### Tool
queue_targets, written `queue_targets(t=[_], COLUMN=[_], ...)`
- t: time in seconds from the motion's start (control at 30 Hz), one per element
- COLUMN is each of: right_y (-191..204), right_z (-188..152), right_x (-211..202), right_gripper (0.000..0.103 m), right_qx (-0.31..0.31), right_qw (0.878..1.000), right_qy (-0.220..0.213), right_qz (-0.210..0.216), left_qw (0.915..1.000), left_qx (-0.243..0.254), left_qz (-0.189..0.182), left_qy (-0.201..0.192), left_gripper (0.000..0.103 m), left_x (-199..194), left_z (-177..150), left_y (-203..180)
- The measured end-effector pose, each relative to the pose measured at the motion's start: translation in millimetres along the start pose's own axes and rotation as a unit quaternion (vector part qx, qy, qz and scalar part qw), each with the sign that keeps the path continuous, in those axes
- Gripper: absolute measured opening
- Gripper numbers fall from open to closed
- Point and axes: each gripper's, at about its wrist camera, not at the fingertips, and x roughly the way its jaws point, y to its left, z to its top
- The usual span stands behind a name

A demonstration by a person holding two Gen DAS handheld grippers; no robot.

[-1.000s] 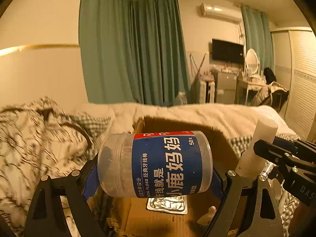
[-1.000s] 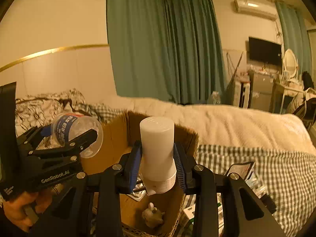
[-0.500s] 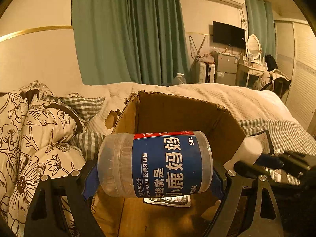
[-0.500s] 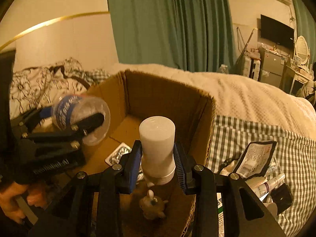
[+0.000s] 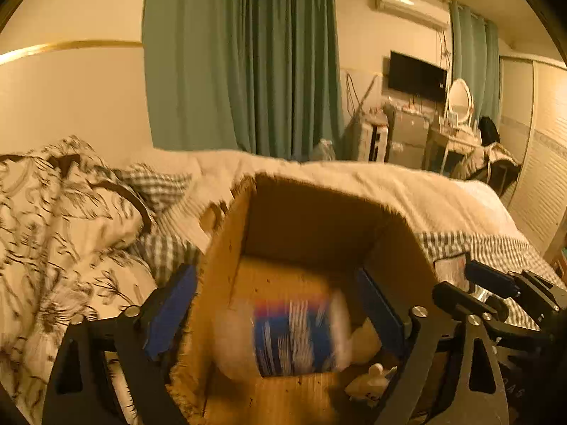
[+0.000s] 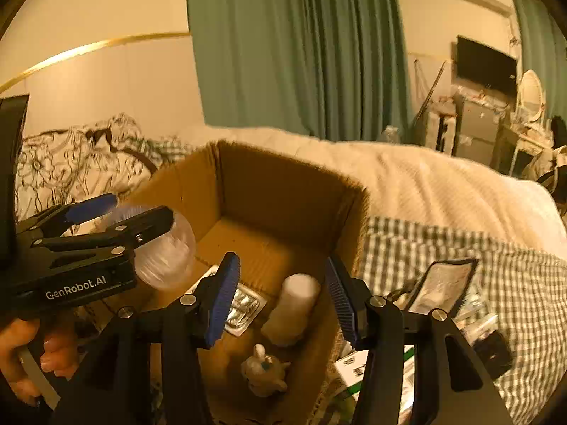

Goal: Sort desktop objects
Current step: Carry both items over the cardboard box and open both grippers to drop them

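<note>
Left wrist view: the left tool [image 5: 276, 304] has just released; the blurred floss jar [image 5: 290, 336] is inside the cardboard box [image 5: 226, 248].

Right wrist view: the right tool [image 6: 283, 301] has just spread, free of the white bottle [image 6: 290, 310] in the box beside its right wall.

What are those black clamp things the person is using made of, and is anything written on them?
Both are black, flat-plate frames joined with silver bolts. Each finger ends in a ribbed blue pad. The left gripper carries white "GenRobot.AI" lettering on its side. The right gripper looks built the same way. No cables or sleeves show.
</note>
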Motion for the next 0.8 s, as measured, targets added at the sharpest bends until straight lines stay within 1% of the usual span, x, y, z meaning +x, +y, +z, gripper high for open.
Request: queue_targets(t=[0.1, 0.2, 0.27, 0.33, 0.37, 0.43, 0.57, 0.63, 0.8], right_y=[-1, -2, -1, -1, -1, -1, -4, -7, -17], right_z=[4, 7, 10, 14, 15, 18, 24, 26, 27], right_x=[-18, -37, -49, -63, -69, -80, -103, -116, -146], right_gripper=[0.063, 0.063, 0.066, 0.071, 0.072, 0.078, 0.084, 0.09, 0.093], right_qx=[0.006, 0.009, 0.006, 0.005, 0.005, 0.006, 0.007, 0.011, 0.015], right_qw=[1.0, 0.998, 0.997, 0.995, 0.994, 0.992, 0.989, 0.987, 0.983], right_qy=[-0.028, -0.057, -0.073, -0.093, -0.102, -0.115, -0.138, -0.15, -0.167], right_qz=[-0.008, -0.019, -0.028, -0.035, -0.037, -0.041, -0.054, -0.06, -0.077], left_qw=[0.9994, 0.9977, 0.996, 0.9944, 0.9937, 0.9931, 0.9913, 0.9907, 0.989], left_qx=[-0.021, -0.039, -0.052, -0.062, -0.064, -0.062, -0.059, -0.056, -0.047], left_qz=[-0.002, -0.001, -0.003, -0.005, -0.006, -0.007, -0.012, -0.015, -0.02], left_qy=[-0.028, -0.055, -0.072, -0.086, -0.092, -0.099, -0.117, -0.123, -0.139], left_gripper=[0.099, 0.103, 0.103, 0.103, 0.103, 0.103, 0.103, 0.103, 0.103], left_x=[-19, -38, -51, -63, -68, -77, -97, -105, -125], left_z=[6, 12, 15, 18, 20, 22, 26, 27, 28], left_y=[5, 10, 14, 16, 17, 16, 13, 10, 1])
